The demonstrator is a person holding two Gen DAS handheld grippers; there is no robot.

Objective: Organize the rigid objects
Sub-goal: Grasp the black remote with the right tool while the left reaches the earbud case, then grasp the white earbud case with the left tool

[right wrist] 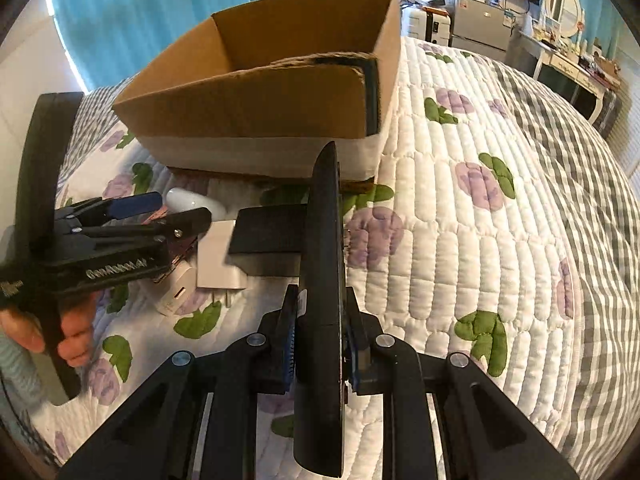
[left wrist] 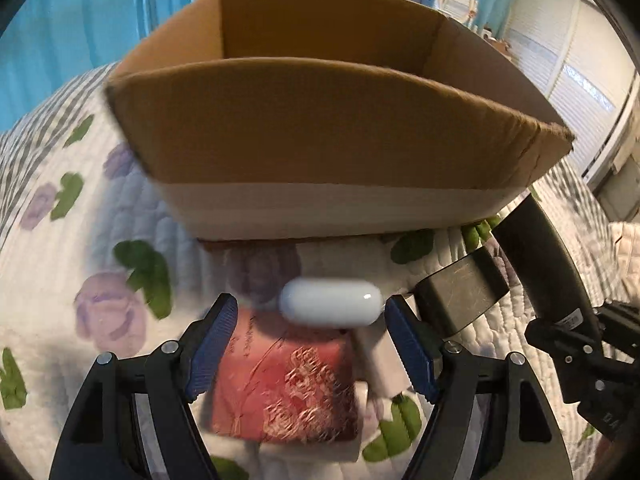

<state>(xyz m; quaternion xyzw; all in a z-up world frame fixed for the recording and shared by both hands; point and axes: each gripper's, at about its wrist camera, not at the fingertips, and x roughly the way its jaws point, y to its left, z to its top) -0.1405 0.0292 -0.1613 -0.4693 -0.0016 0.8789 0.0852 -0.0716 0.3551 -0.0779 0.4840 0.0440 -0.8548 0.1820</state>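
Left gripper (left wrist: 310, 344): jaws spread wide, nothing between the pads. White capsule-shaped case (left wrist: 331, 302) lies on the bed quilt (left wrist: 60, 240) just beyond the blue fingertips (left wrist: 218, 332), roughly centred in the gap, not touched by either pad. Under and nearer than the case: a red patterned box (left wrist: 288, 392). To its right, a white charger block (left wrist: 380, 364), then a flat black rectangular item (left wrist: 460, 296).

Right gripper (right wrist: 320, 352): jaws closed on a long black flat object (right wrist: 322, 280), held edge-up and pointing away toward the cardboard box (right wrist: 256, 108). Its far tip reaches near the box's near wall; contact cannot be told.

Cardboard box stands open-topped on the quilt, far of all the small items; interior floor hidden in both views.

Right wrist view only: left gripper (right wrist: 160, 210) from the side, the person's hand (right wrist: 48, 332) on its handle, and the charger's prongs (right wrist: 226, 300). Left wrist view only: the red box's patterned top. Motion blur in the left view.
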